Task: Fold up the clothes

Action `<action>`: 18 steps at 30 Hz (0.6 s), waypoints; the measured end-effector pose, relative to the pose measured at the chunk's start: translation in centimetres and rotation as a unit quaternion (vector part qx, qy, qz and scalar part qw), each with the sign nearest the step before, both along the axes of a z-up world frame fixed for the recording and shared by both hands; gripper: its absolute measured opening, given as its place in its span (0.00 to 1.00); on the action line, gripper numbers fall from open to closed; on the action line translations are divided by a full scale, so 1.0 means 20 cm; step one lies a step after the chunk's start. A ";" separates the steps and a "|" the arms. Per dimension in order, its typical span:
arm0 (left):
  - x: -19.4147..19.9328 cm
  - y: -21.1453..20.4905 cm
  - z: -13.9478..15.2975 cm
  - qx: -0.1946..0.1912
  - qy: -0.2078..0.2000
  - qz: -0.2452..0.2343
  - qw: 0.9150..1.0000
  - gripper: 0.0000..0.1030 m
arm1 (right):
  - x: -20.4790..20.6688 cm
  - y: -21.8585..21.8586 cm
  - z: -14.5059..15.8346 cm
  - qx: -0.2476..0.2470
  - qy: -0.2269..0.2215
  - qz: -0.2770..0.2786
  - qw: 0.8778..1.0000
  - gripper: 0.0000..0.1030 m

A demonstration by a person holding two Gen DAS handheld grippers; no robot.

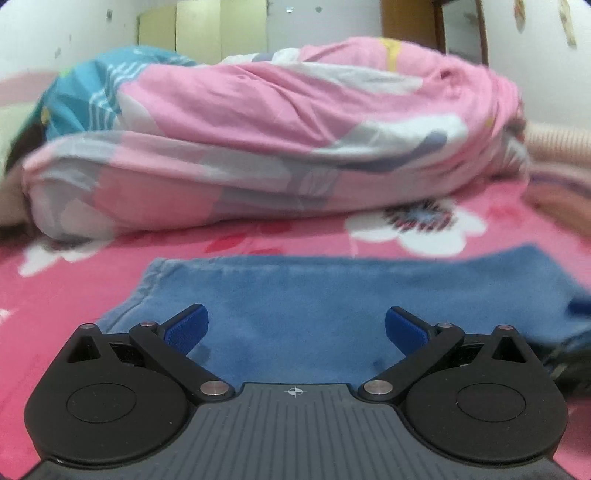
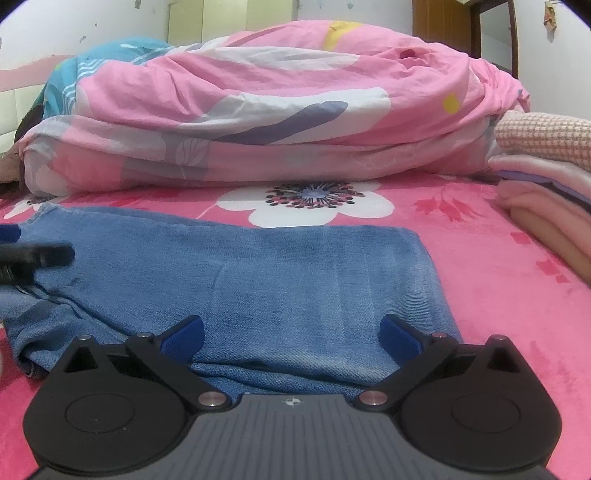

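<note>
Lying flat on the pink blanket (image 2: 498, 295), folded jeans (image 2: 295, 280) sit under both spread, empty claws (image 1: 297, 328) (image 2: 291, 338).

Each gripper (image 1: 297, 325) (image 2: 291, 334): black linkages, blue pads, ribbed grey body, silver pins.

Home bedroom: bed with pink floral blanket (image 2: 480, 258), bundled duvet (image 2: 258, 110), wardrobe (image 1: 201, 27).

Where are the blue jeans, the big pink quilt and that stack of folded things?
blue jeans (image 2: 295, 280): right wrist view, middle of the denim.
pink quilt (image 2: 258, 122): right wrist view, its front face.
folded stack (image 2: 546, 192): right wrist view, its front edge.
</note>
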State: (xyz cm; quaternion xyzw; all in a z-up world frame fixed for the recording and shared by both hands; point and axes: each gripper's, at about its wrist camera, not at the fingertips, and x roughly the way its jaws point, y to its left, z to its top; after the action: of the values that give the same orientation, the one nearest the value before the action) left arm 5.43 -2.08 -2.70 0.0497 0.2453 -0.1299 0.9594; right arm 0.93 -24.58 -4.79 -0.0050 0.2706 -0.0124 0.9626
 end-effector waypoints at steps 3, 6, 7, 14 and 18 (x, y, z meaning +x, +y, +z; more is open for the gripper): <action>0.06 -0.05 0.01 -0.008 0.028 0.001 1.000 1.00 | 0.00 0.00 0.00 0.001 -0.001 0.000 1.000 1.00; 0.14 -0.11 -0.09 0.018 0.076 0.028 0.997 1.00 | -0.01 0.00 0.01 -0.002 0.002 0.001 1.000 1.00; 0.14 -0.12 -0.11 0.024 0.079 0.034 0.996 1.00 | -0.01 0.00 0.01 -0.003 0.004 0.001 1.000 1.00; 0.12 -0.13 -0.13 0.028 0.065 0.043 0.997 1.00 | -0.08 0.01 0.05 -0.028 0.032 0.022 0.999 1.00; 0.11 -0.13 -0.12 0.028 0.068 0.046 0.996 1.00 | -0.11 0.04 0.17 -0.029 0.025 0.028 0.999 1.00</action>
State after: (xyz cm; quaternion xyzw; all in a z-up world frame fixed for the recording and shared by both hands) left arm 7.73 -4.68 -5.01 0.0560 0.3156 -0.0820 0.9437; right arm -1.34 -23.78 -1.46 -0.0407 0.2935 0.0066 0.9551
